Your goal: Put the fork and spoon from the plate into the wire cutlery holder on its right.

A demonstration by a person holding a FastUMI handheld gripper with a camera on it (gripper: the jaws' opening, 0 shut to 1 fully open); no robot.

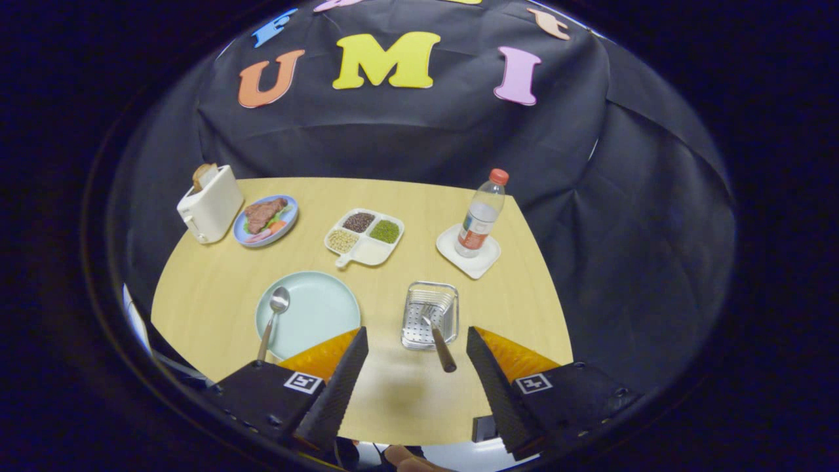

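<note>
One utensil left on the plate [321, 308]: spoon [273, 317] lying along its left side. Fork [434, 331] sits in the wire cutlery holder [430, 314], tines down in it, handle sticking out toward the fingers. Gripper [415, 359] spread wide, holding nothing, fork handle between the fingers.
</note>
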